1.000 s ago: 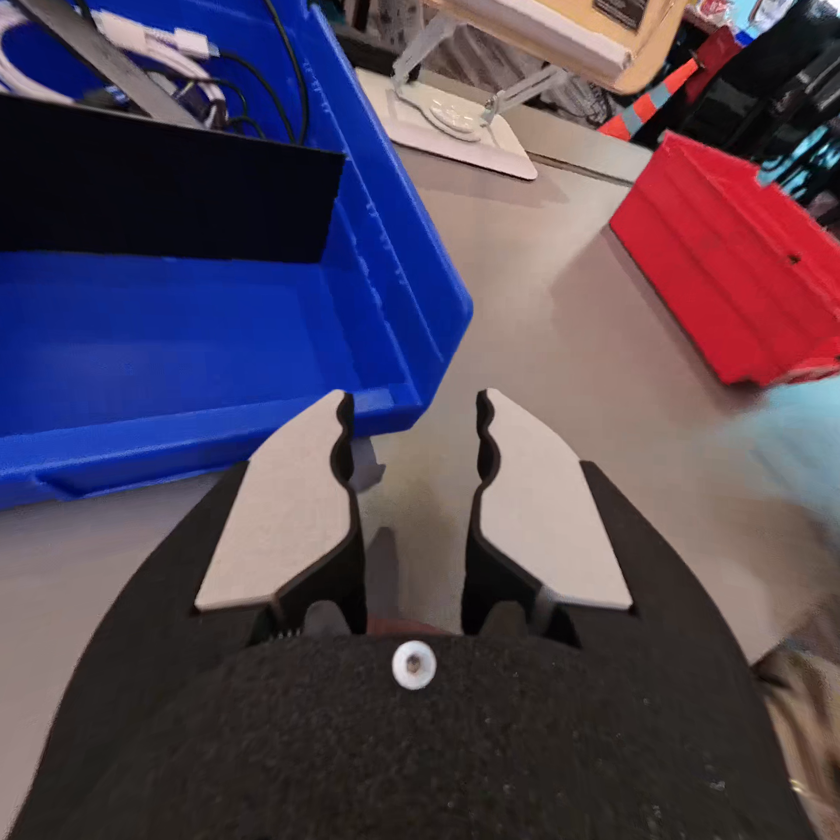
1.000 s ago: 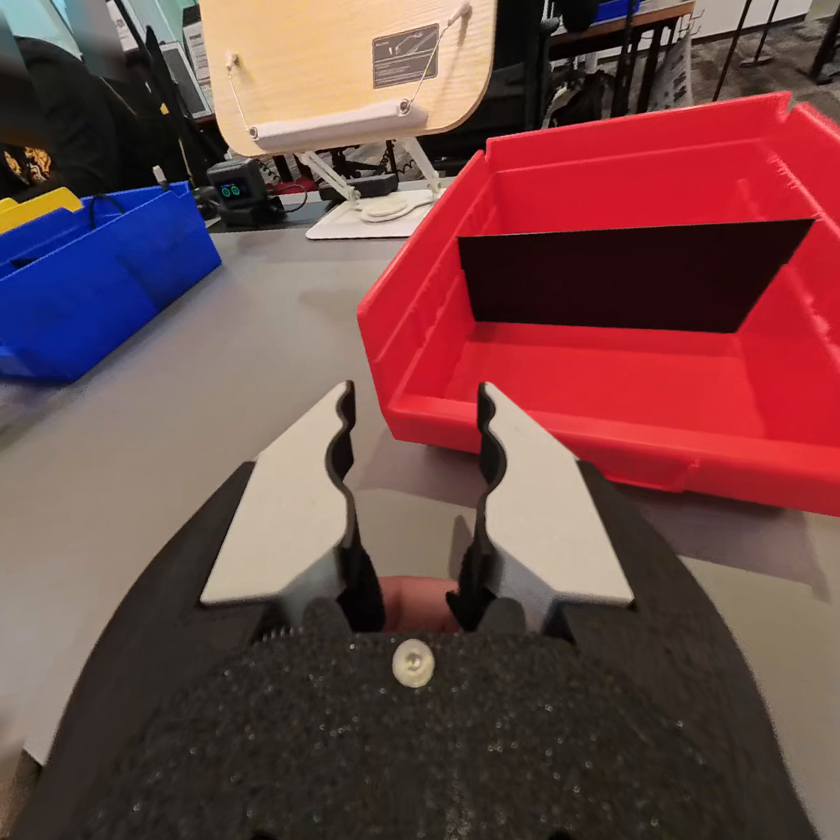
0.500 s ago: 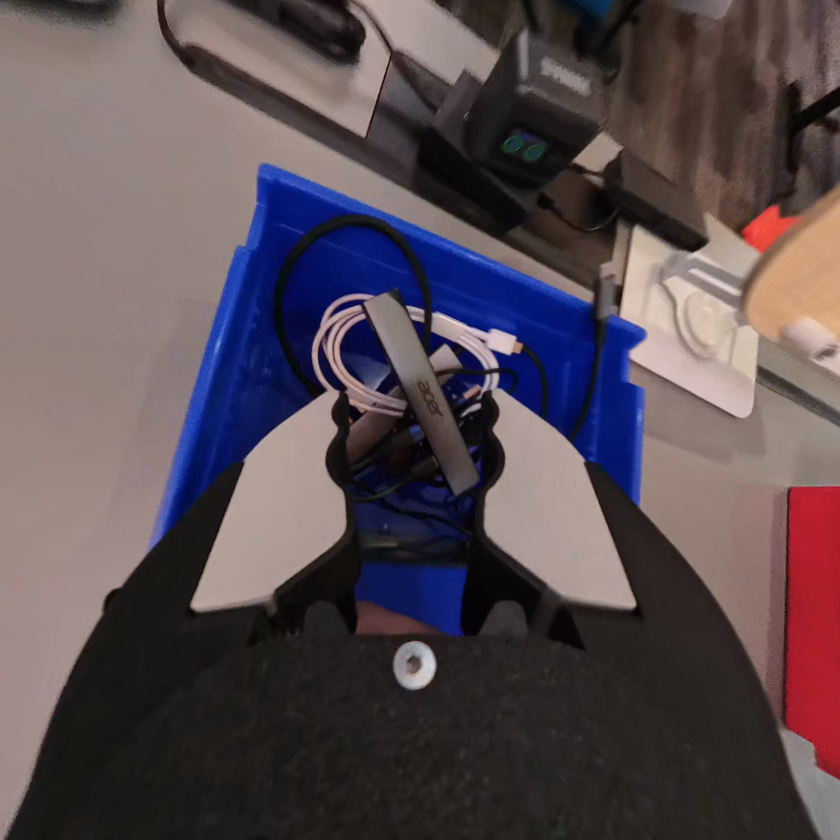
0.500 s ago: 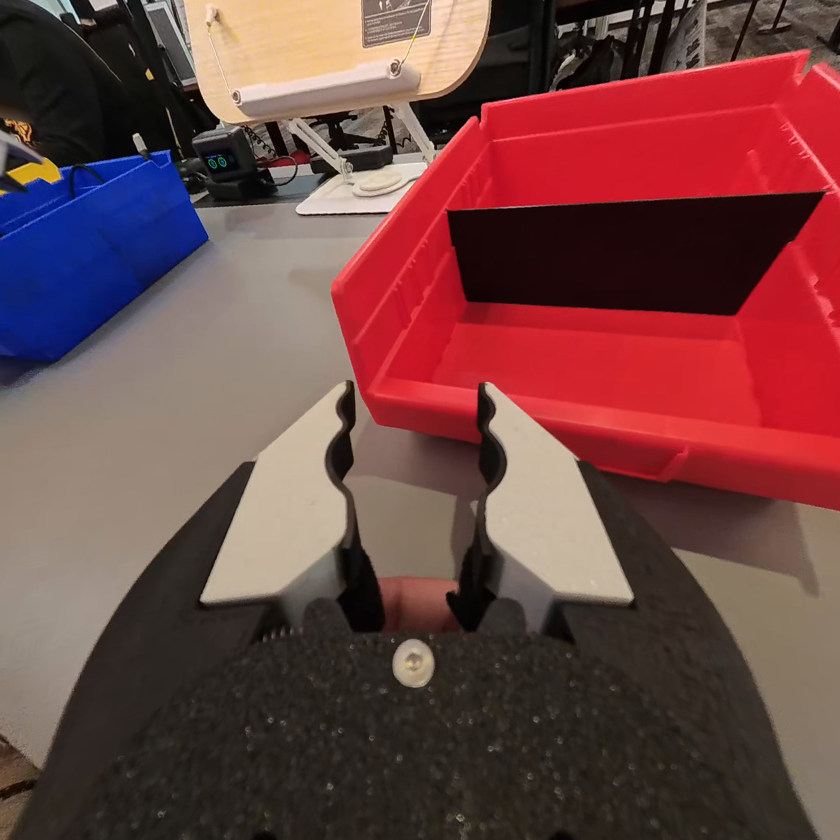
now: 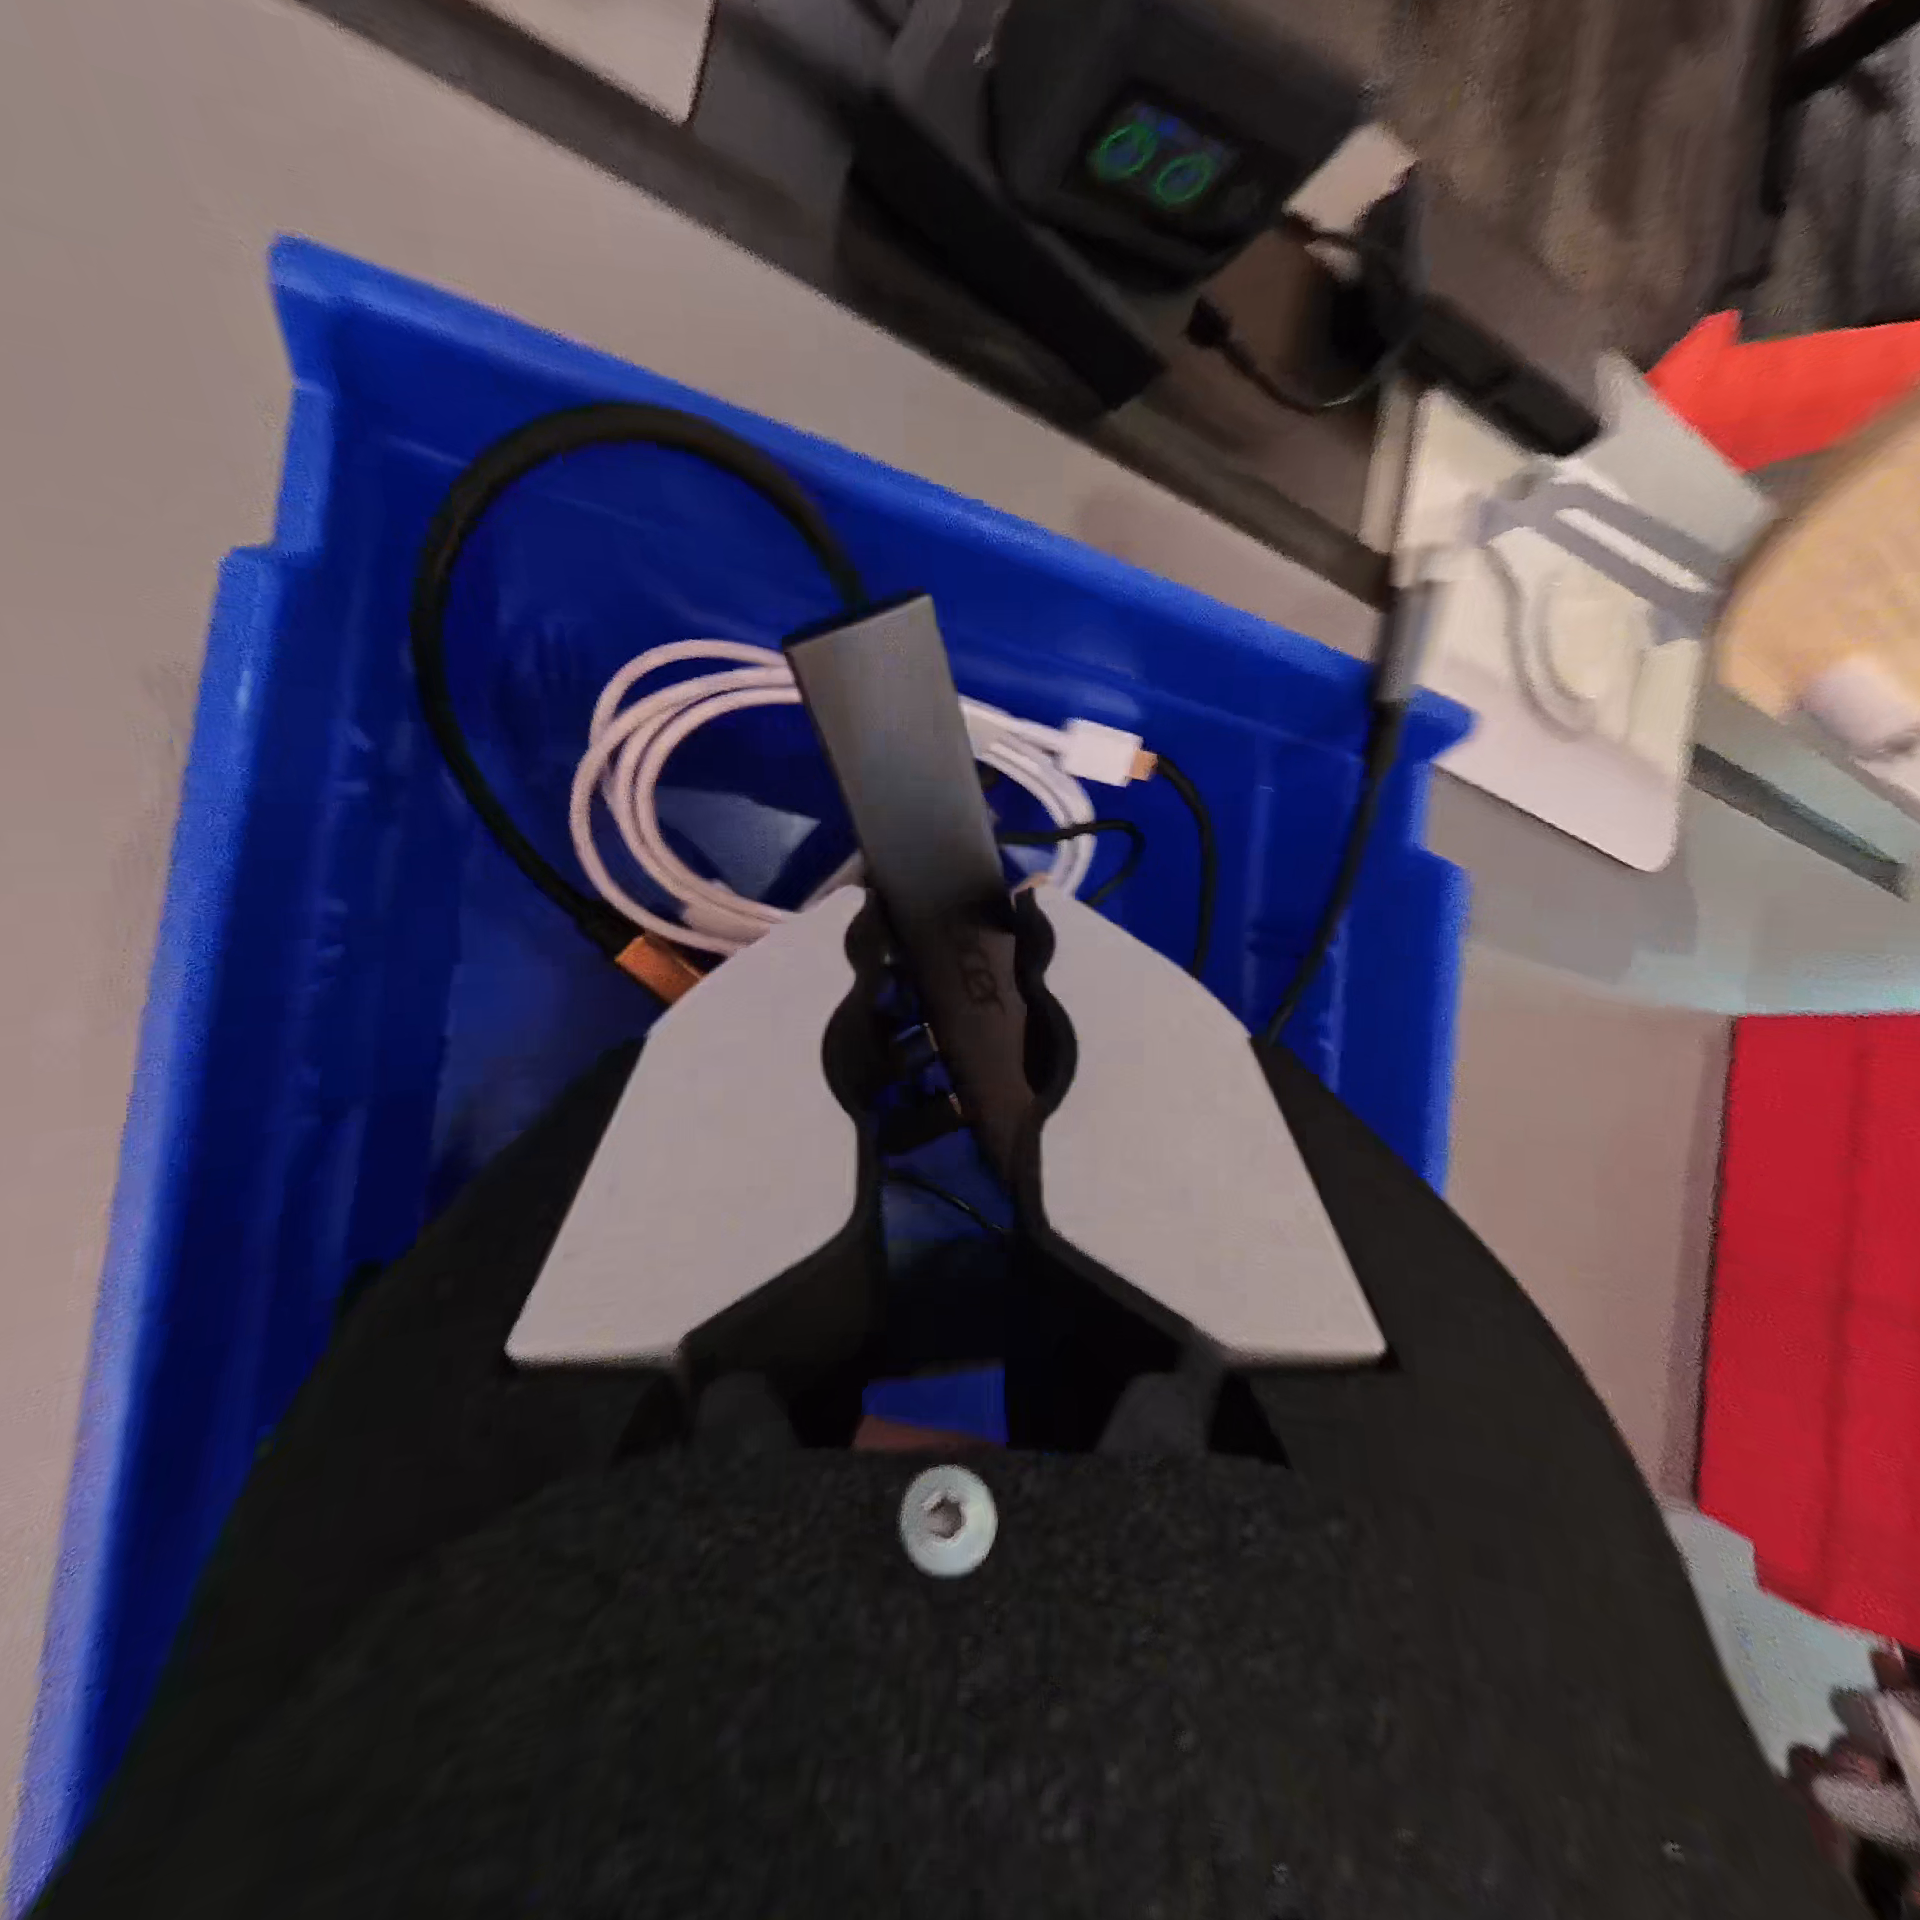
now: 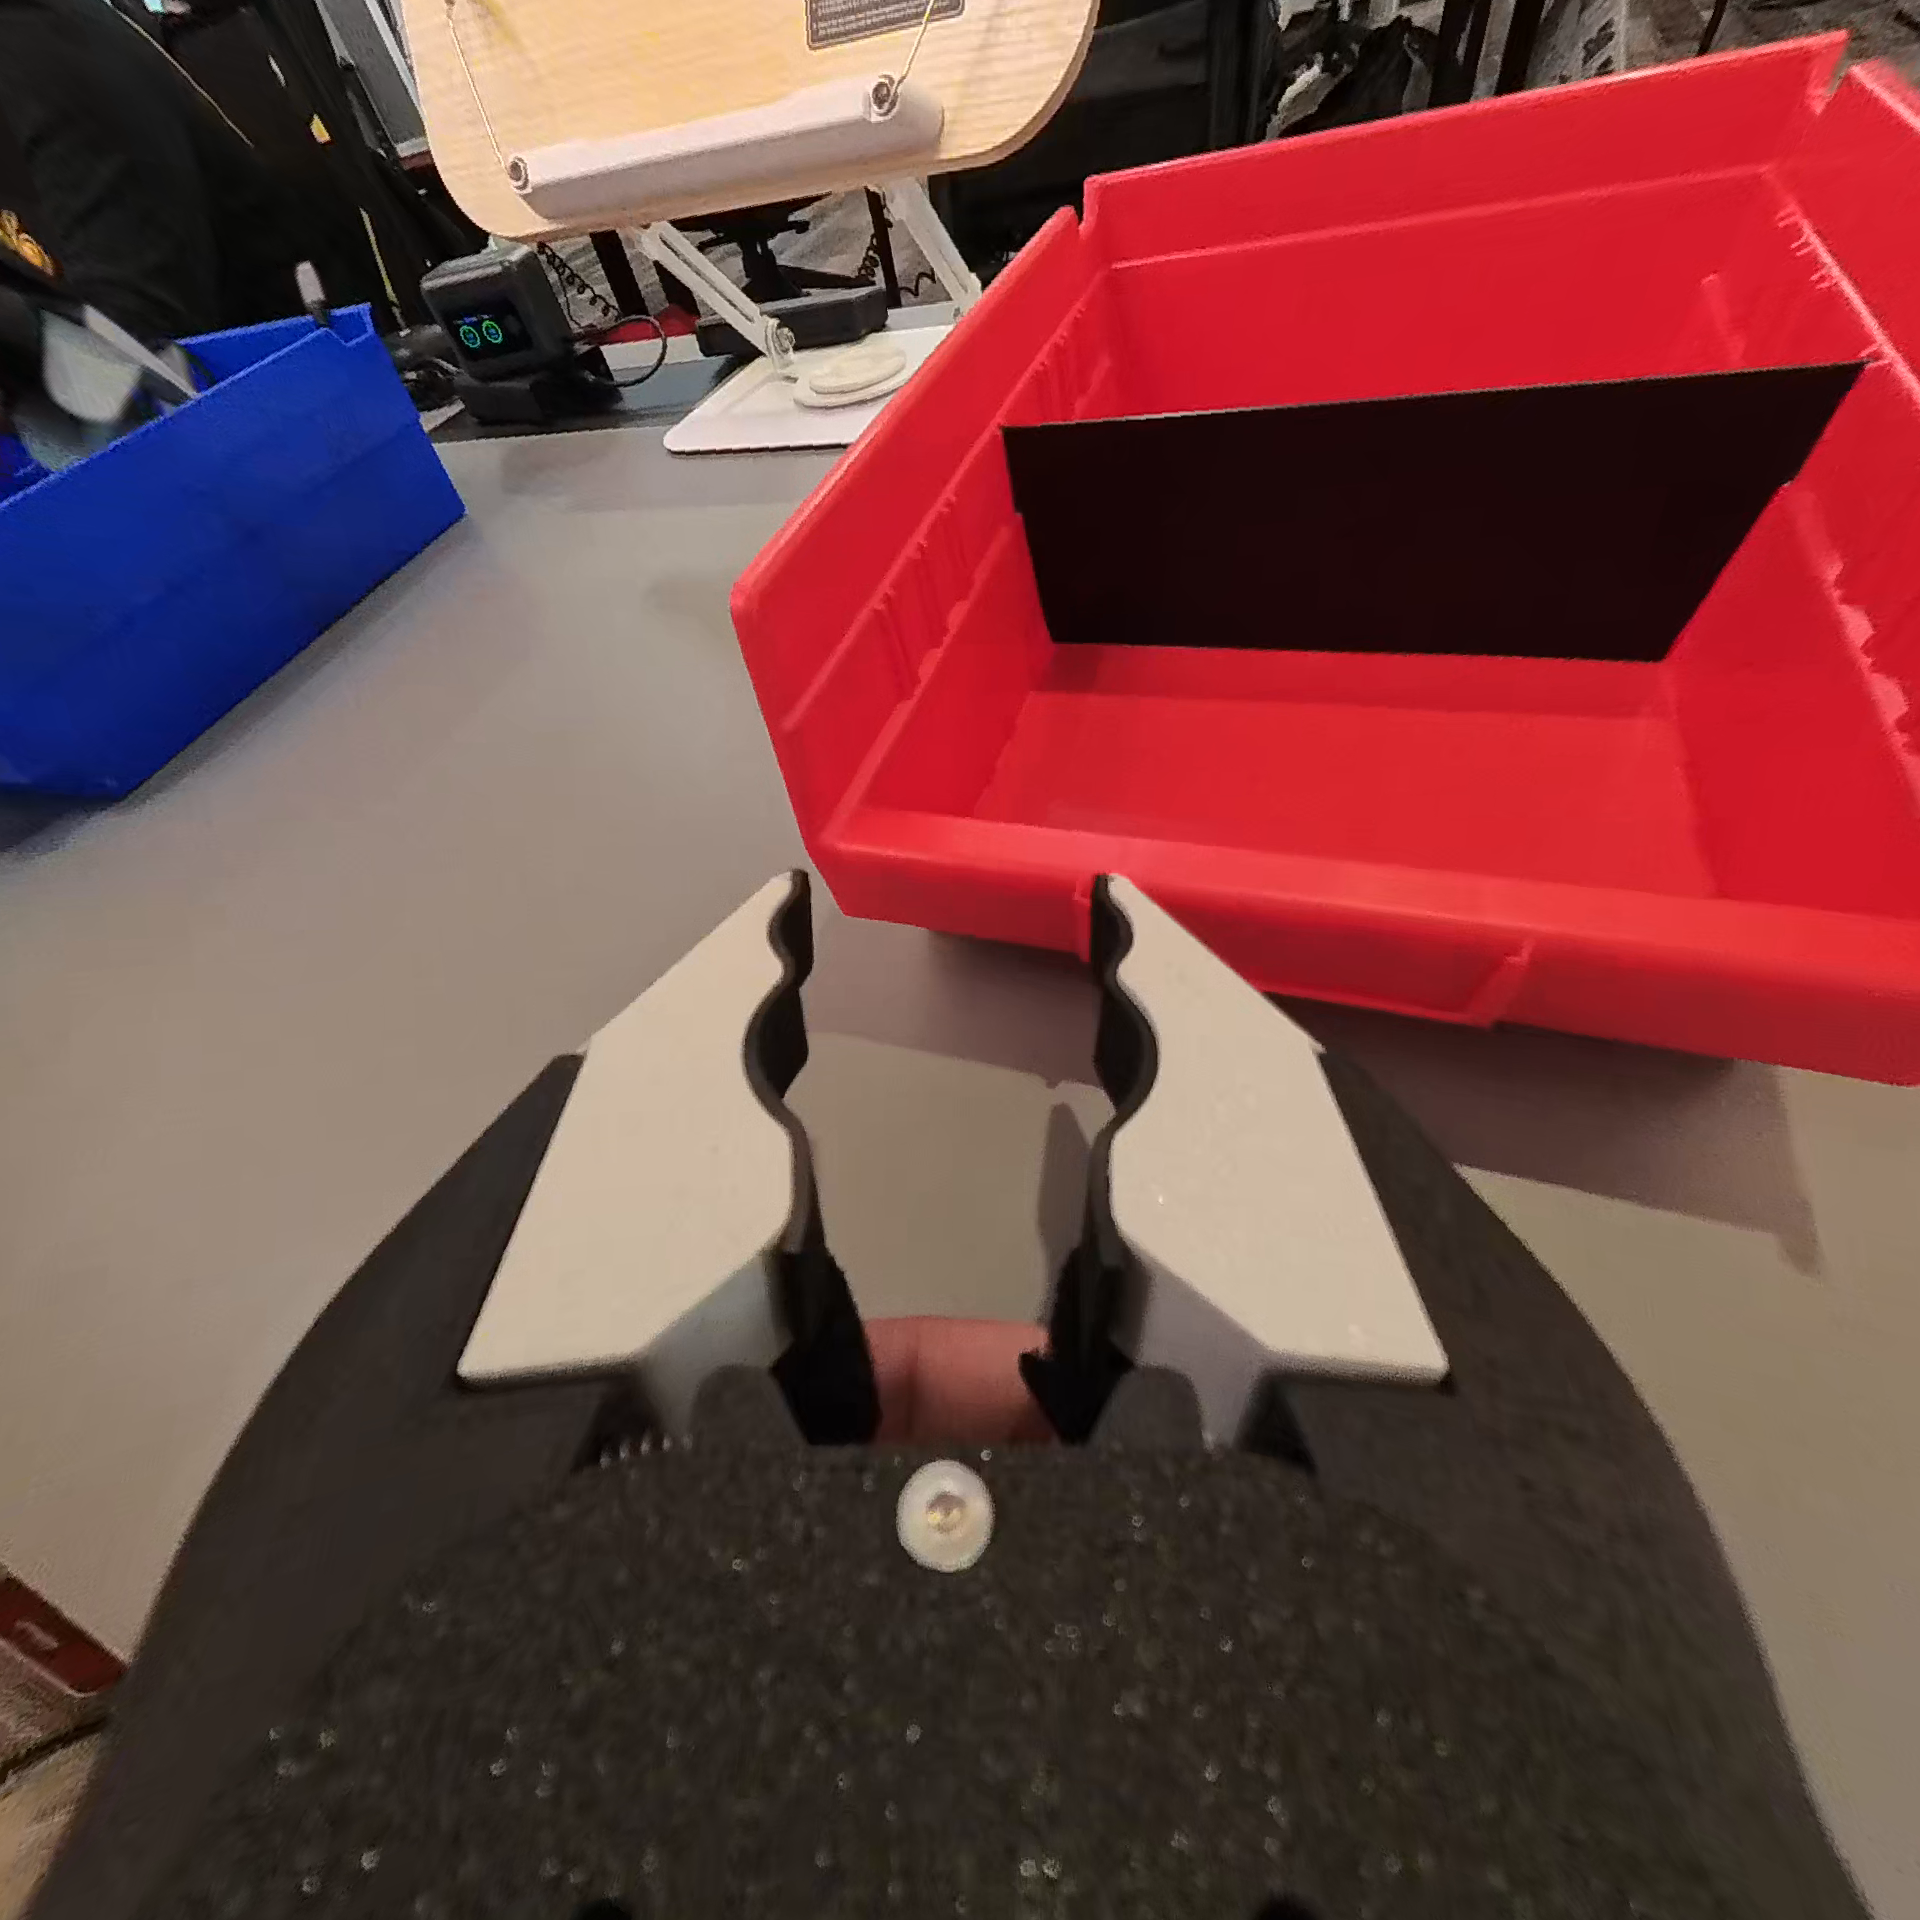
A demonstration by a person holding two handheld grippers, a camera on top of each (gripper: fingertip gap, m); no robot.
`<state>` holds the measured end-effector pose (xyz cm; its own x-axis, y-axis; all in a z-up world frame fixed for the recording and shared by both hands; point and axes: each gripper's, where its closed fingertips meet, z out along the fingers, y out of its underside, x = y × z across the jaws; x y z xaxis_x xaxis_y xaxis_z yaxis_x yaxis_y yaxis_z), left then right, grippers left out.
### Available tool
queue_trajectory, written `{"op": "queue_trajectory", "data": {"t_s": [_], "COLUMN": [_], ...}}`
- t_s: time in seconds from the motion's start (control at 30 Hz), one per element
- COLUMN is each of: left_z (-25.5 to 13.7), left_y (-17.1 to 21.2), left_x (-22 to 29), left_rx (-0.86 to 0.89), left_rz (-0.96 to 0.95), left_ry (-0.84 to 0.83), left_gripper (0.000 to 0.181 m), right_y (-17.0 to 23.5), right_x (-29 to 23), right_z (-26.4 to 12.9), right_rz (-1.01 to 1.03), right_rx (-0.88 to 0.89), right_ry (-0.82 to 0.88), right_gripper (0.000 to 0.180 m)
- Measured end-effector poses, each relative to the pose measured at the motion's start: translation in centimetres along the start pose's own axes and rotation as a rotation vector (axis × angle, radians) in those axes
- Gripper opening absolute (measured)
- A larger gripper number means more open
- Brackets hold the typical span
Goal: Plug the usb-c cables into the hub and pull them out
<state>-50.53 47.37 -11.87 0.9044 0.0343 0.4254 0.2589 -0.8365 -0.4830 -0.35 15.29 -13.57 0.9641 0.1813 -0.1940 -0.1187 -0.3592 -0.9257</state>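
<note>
Hub [image 5: 894, 769] and cables [image 5: 665, 821] lie in the left bin [image 5: 312, 727].

A slim grey hub [image 5: 899, 790] lies tilted across a coiled white cable [image 5: 665, 821] inside a blue bin [image 5: 301, 831], its near end between the left tool's [image 5: 943, 925] fingers. A black cable [image 5: 488, 582] loops from its far end.

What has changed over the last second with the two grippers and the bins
The left gripper swung from the table edge to above the blue bin, came down and closed round the grey hub lying on the cables. The right gripper stayed open and empty, edging closer to the red bin.
</note>
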Motion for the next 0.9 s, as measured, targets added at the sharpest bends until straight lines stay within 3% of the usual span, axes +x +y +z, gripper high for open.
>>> {"op": "queue_trajectory", "data": {"t_s": [0.23, 0.43, 0.53, 0.7, 0.9], "left_z": [-8.7, -18.6, -23.3, -31.2, -39.8], "left_y": [-1.6, -1.1, 1.7, 5.9, 9.4], "left_x": [5.8, 15.7, 21.5, 30.8, 38.4], "left_rx": [0.289, 0.554, 0.649, 0.74, 0.848], "left_rz": [0.266, 0.726, 1.007, 1.264, 1.445], "left_ry": [0.257, 0.47, 0.581, 0.823, 1.048], "left_gripper": [0.022, 0.022, 0.022, 0.022, 0.022], "right_y": [-0.4, -2.3, -3.9, -4.9, -4.1], "right_x": [0.0, -1.8, -5.2, -12.7, -13.9], "right_z": [-0.3, -0.6, -1.1, -2.5, -3.2], "right_rz": [-0.013, -0.055, -0.012, 0.117, 0.111], "right_rx": [0.023, 0.113, 0.171, 0.138, 0.144], "right_ry": [0.015, -0.018, -0.158, -0.559, -0.596], "right_gripper": [0.053, 0.053, 0.053, 0.056, 0.056]}}
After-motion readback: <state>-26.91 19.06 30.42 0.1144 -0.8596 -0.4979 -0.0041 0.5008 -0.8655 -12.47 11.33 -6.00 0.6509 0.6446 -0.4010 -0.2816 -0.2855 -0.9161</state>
